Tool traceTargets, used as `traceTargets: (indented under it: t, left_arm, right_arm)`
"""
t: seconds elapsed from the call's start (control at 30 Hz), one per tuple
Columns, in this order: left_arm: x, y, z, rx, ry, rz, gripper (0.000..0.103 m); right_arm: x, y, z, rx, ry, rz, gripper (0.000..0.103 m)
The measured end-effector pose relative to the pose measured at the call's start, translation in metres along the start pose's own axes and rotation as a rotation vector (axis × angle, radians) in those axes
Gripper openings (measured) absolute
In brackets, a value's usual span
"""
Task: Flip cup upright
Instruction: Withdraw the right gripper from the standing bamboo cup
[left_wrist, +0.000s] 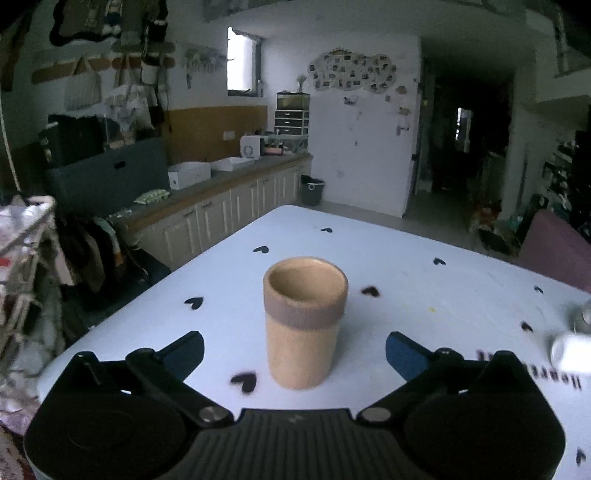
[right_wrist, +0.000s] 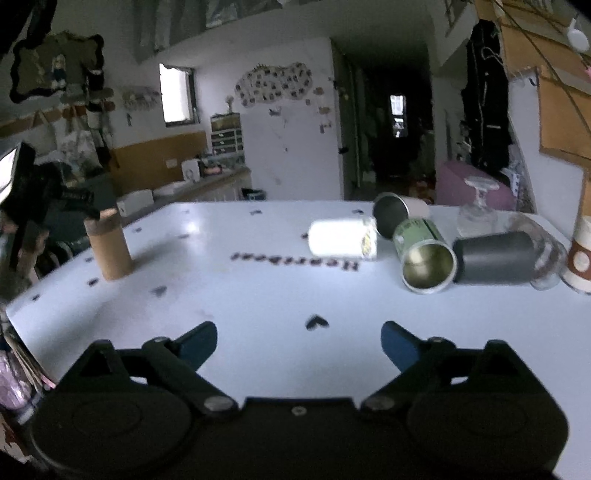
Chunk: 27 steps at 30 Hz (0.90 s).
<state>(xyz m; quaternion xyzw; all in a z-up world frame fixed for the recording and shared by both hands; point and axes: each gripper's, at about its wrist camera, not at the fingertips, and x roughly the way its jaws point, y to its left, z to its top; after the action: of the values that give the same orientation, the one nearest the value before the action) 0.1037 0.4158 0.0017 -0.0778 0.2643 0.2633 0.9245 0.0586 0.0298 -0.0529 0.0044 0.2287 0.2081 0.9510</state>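
Note:
A tan cup (left_wrist: 304, 323) with a mauve band near its rim stands upright, mouth up, on the white table (left_wrist: 424, 314). My left gripper (left_wrist: 294, 350) is open, its blue-tipped fingers on either side of the cup's lower part and apart from it. The same cup shows at the left of the right wrist view (right_wrist: 109, 245). My right gripper (right_wrist: 298, 341) is open and empty above bare table. Several cups lie on their sides at the far right: a white one (right_wrist: 341, 238), a green-labelled metal one (right_wrist: 424, 254) and a dark grey one (right_wrist: 495, 256).
A glass (right_wrist: 478, 205) stands upside down behind the lying cups, and a paper cup (right_wrist: 581, 258) stands at the right edge. The table carries black heart marks and lettering (right_wrist: 295, 260). A counter with cabinets (left_wrist: 221, 199) runs along the left wall.

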Motion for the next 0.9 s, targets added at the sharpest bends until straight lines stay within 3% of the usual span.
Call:
traceTargets:
  t: [0.5, 0.9]
  left_arm:
    - [-0.101, -0.017, -0.046, 0.084, -0.028, -0.077, 0.103]
    - [-0.13, -0.031, -0.072, 0.086, -0.017, -0.131, 0.103]
  right_arm:
    - [0.004, 0.02, 0.028, -0.021, -0.026, 0.027, 0.103]
    - [-0.003, 0.034, 0.037, -0.053, -0.046, 0.022, 0.103]
